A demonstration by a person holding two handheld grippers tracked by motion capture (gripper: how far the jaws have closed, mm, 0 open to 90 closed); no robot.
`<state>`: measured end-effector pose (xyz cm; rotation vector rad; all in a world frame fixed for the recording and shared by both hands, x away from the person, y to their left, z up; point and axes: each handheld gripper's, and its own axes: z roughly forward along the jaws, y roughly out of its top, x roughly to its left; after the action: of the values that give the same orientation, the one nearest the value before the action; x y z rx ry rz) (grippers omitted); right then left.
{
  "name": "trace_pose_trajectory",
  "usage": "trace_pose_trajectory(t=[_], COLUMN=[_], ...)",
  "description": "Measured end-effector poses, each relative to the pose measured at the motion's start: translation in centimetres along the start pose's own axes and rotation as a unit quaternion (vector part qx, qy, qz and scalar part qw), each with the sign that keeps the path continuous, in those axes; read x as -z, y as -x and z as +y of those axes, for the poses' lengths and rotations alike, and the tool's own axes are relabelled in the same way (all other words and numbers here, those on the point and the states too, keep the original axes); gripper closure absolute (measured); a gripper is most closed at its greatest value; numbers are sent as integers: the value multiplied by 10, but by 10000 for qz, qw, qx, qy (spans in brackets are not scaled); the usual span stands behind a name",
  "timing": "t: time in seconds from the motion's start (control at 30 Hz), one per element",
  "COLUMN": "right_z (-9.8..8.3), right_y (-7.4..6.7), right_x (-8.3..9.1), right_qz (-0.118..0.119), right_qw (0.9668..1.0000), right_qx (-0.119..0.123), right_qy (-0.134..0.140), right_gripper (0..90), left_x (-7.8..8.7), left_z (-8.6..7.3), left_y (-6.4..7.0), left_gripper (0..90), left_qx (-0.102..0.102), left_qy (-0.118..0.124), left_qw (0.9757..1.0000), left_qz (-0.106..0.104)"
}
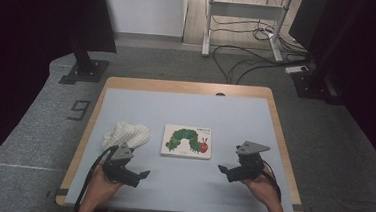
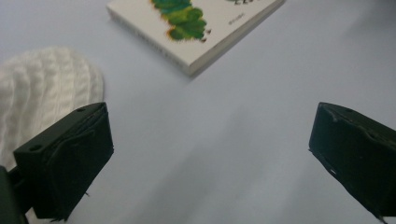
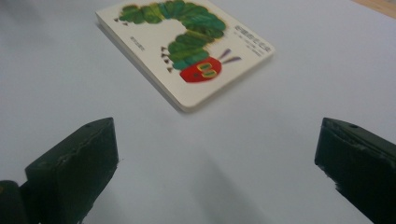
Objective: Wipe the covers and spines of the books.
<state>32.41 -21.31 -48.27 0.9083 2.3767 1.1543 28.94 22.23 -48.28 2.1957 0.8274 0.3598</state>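
Observation:
A closed white board book (image 1: 187,141) with a green caterpillar on its cover lies flat in the middle of the blue-grey table (image 1: 186,108). In the left gripper view a corner of the book (image 2: 196,23) lies ahead of the jaws, and in the right gripper view the book (image 3: 187,46) shows its red caterpillar head. A white knitted cloth (image 1: 126,134) is bunched to the book's left; the cloth (image 2: 42,88) sits beside the left jaw. My left gripper (image 1: 143,175) hovers near the front left, open and holding nothing. My right gripper (image 1: 223,169) hovers at the front right, open, nothing between its jaws.
The table has a wooden rim (image 1: 279,137). Beyond it on the grey floor stand a dark stand base (image 1: 84,71), a metal frame (image 1: 242,19) and trailing cables (image 1: 249,60). Bare table surface lies between the two grippers.

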Motion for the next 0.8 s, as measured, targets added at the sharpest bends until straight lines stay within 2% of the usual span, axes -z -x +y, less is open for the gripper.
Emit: trace_pose_trajectory(t=[0.17,0.3,0.47,0.53,0.6,0.8], right_z=[-18,-35,-55,-61,-63,-64], right_y=[6,10,14,14,15,17], right_x=[10,9,1,-2,-5,-5], right_qz=[-163,-239,-346,-368,-303,-217], right_qw=[9998,9994,9983,9978,9975,9974], right_qx=[-101,-208,-315,-346,-372,-436], right_qy=[-33,-138,-336,-427,-511,-523], right_gripper=[0,0,0,0,14,18], left_x=[-1,-6,-19,-20,-20,-20], left_z=[-24,-37,-42,-42,-43,-43], left_y=[-6,-13,-17,-15,-15,-15], left_gripper=[0,0,0,0,0,0], left_qx=[206,323,361,297,320,325], left_qy=[-35,-185,-495,-526,-531,-524], left_qw=[9997,9990,9979,9979,9978,9978], left_qz=[99,249,199,239,239,254])
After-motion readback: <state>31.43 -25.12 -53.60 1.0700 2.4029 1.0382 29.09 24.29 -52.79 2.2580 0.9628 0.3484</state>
